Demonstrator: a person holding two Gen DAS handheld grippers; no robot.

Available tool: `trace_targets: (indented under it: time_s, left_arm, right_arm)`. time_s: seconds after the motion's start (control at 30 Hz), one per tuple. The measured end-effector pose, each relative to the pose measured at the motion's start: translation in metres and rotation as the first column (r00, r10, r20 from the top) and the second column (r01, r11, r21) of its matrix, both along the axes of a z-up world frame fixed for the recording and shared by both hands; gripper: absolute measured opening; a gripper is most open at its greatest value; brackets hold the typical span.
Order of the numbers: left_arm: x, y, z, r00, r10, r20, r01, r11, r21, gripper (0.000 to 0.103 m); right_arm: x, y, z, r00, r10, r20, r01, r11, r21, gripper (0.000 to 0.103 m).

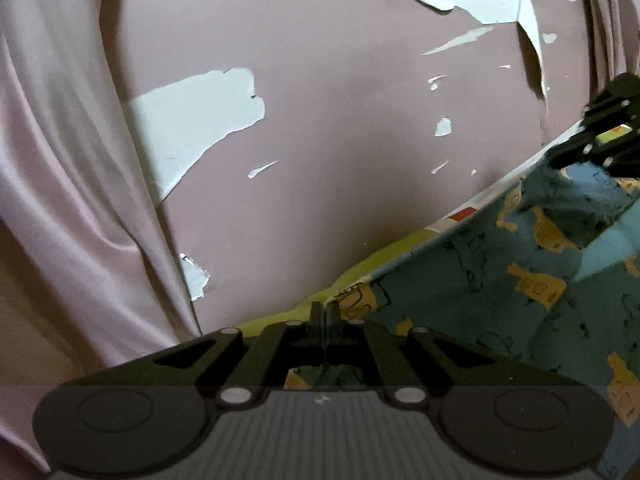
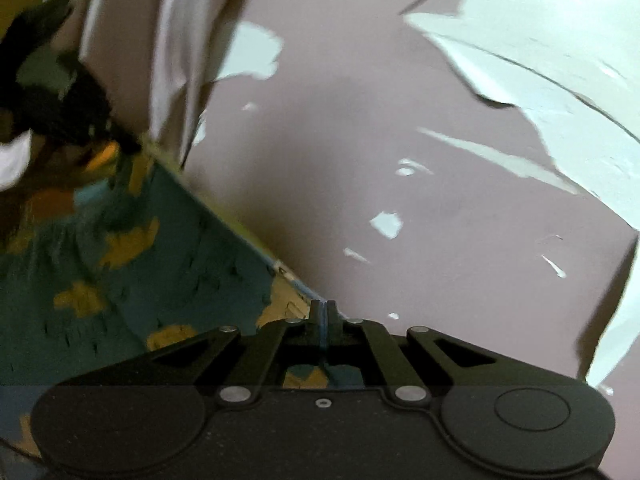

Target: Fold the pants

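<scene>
The pants are blue cloth with yellow and orange cartoon prints, lifted and stretched between my two grippers. My left gripper is shut on one edge of the pants, with cloth showing between its fingers. The right gripper shows in the left wrist view at the far right, gripping the other end. In the right wrist view my right gripper is shut on the pants, whose edge runs up to the left. The left gripper appears there blurred at the upper left.
A mauve wall with large patches of peeled paint fills the background. A pale pink curtain hangs at the left. A strip of lime-green patterned surface shows beneath the pants.
</scene>
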State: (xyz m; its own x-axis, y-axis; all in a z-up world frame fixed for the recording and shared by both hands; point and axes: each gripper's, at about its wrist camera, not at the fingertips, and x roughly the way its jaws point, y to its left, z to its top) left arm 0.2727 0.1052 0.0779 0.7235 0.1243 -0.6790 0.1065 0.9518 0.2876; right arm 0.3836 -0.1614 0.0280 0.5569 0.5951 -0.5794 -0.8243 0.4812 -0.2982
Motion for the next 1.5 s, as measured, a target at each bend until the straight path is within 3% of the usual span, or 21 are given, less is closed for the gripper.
trace_targets:
  time_s: [0.03, 0.17, 0.27, 0.4, 0.5, 0.6, 0.67, 0.73, 0.93, 1.1, 1.2, 1.5]
  left_arm:
    - [-0.003, -0.002, 0.001, 1.000, 0.002, -0.002, -0.002, 1.000, 0.000, 0.000]
    - [-0.006, -0.013, 0.003, 1.000, -0.003, -0.019, 0.005, 0.998, 0.062, 0.000]
    - [-0.009, -0.013, 0.007, 1.000, 0.005, -0.006, -0.004, 0.998, 0.056, 0.000]
    - [-0.010, -0.019, 0.006, 1.000, -0.008, 0.006, 0.007, 0.996, 0.092, 0.000]
    - [-0.012, -0.027, 0.006, 1.000, -0.025, 0.011, 0.023, 0.992, 0.127, 0.000]
    - [-0.014, -0.033, 0.007, 0.999, -0.040, 0.015, 0.037, 0.986, 0.165, 0.000]
    - [-0.015, -0.036, 0.009, 0.999, -0.046, 0.014, 0.042, 0.984, 0.175, 0.000]
    - [-0.019, -0.037, 0.011, 0.998, -0.051, 0.021, 0.046, 0.982, 0.183, 0.000]
    - [-0.036, -0.039, 0.017, 0.997, -0.071, 0.042, 0.063, 0.983, 0.171, 0.000]
    - [-0.064, -0.035, 0.029, 0.994, -0.082, 0.068, 0.073, 0.989, 0.129, 0.000]
    - [-0.088, -0.039, 0.033, 0.990, -0.123, 0.070, 0.110, 0.980, 0.166, 0.000]
    - [-0.150, -0.065, -0.002, 0.975, -0.220, -0.033, 0.221, 0.940, 0.261, 0.000]
  right_arm:
    - [0.002, 0.003, -0.002, 1.000, 0.017, -0.010, -0.017, 1.000, -0.010, 0.018]
    - [0.004, 0.006, 0.001, 0.993, 0.110, -0.032, -0.111, 0.994, -0.024, 0.041]
    - [0.000, 0.013, 0.000, 0.988, 0.153, 0.005, -0.152, 0.985, -0.079, 0.049]
    - [0.010, 0.031, -0.012, 0.989, 0.142, 0.046, -0.133, 0.978, -0.159, 0.046]
    - [0.022, 0.046, -0.021, 0.989, 0.137, 0.057, -0.123, 0.971, -0.203, 0.037]
    - [0.034, 0.056, -0.026, 0.991, 0.135, 0.014, -0.128, 0.963, -0.237, 0.023]
    - [0.037, 0.057, -0.027, 0.991, 0.133, 0.016, -0.125, 0.961, -0.247, 0.004]
    - [0.035, 0.051, -0.024, 0.992, 0.123, 0.012, -0.117, 0.967, -0.228, 0.000]
    - [-0.006, 0.015, -0.005, 0.990, 0.108, 0.086, -0.092, 0.981, -0.174, 0.000]
    - [-0.068, -0.018, 0.011, 0.988, 0.096, 0.124, -0.078, 0.986, -0.149, 0.000]
    - [-0.108, -0.030, 0.015, 0.988, 0.101, 0.120, -0.084, 0.987, -0.138, 0.000]
    - [-0.206, -0.043, -0.029, 0.988, 0.138, 0.071, -0.122, 0.974, -0.191, 0.000]
